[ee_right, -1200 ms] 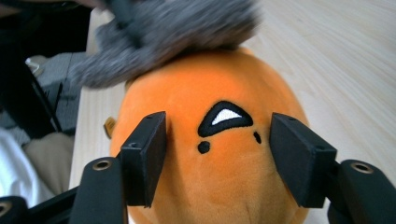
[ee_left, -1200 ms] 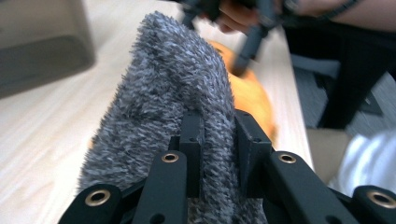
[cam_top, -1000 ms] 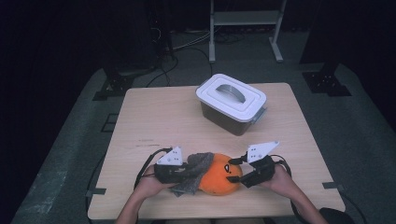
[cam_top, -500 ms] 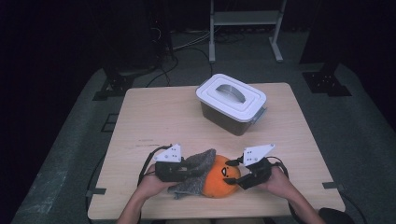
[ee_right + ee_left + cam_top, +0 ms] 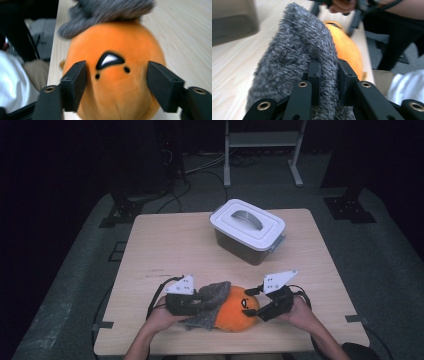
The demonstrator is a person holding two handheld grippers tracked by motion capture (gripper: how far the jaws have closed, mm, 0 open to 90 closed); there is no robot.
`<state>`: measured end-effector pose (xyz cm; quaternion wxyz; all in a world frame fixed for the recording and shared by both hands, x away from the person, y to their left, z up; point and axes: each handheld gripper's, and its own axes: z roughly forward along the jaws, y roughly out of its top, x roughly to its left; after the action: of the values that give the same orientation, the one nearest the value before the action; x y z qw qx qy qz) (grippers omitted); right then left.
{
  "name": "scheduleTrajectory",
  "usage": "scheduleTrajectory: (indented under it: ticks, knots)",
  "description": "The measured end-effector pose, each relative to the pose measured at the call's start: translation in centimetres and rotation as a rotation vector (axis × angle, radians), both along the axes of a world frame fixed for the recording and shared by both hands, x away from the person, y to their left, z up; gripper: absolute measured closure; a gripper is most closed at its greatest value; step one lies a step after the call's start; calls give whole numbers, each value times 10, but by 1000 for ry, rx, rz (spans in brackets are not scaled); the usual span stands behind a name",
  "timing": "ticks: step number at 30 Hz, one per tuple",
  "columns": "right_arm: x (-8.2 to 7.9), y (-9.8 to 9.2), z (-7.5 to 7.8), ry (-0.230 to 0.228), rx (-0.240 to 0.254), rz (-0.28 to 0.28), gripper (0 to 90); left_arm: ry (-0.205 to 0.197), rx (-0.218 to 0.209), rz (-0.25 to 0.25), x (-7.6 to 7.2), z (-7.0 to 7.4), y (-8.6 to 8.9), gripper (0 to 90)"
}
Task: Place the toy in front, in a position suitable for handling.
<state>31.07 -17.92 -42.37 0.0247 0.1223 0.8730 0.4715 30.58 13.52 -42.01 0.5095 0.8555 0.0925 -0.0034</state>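
gripper (image 5: pixel 329 75) pinching grey cloth (image 5: pixel 294 57), orange plush (image 5: pixel 348 50)

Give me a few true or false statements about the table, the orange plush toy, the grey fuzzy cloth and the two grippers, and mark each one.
1. The left gripper is clamped on the grey fuzzy cloth. True.
2. The orange plush toy sits inside the lidded box. False: it lies on the table near the front edge, and the box is closed.
3. The right gripper has its jaws spread at either side of the toy's face. True.
4. The cloth lies far from the toy. False: it drapes against the toy's end.
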Motion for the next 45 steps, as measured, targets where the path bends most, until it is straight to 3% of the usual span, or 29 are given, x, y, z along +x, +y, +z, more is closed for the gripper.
scheduleTrajectory:
  ticks: [2,4,8,11,15,20,25,27,30,34,36,39,43,45]
  knots:
    - [1,1,0,3,12,-5,294,3,3,-22,-1,-1,0,751]
    - [0,3,-1,-2,1,-12,314,11,15,-8,1,-2,1,751]
    - [-4,6,-5,-12,-8,7,384,37,53,61,7,-5,9,751]
    - [-6,5,-4,-7,-14,20,392,42,108,122,12,-10,12,750]
    - [-9,6,-4,-31,-28,21,396,52,76,114,11,-7,11,751]
    - [-15,8,-3,-62,-39,55,413,28,-30,55,4,5,3,751]
    - [-17,11,-1,-78,-46,67,403,22,38,61,4,2,-3,760]
    - [-13,9,1,-59,-11,50,364,20,69,84,6,0,1,762]
    - [-3,8,4,-4,46,12,336,34,59,81,7,-2,4,766]
    - [-1,14,1,6,23,-7,358,22,74,64,5,-1,1,766]
    - [-5,14,0,-14,16,4,426,30,80,82,7,-1,4,766]
    - [-10,13,1,-25,-6,24,457,26,102,118,9,0,9,765]
    - [-13,10,1,-31,-11,39,452,43,85,119,10,-2,11,765]
    - [-12,10,3,-16,-10,37,395,31,91,103,8,-1,8,765]
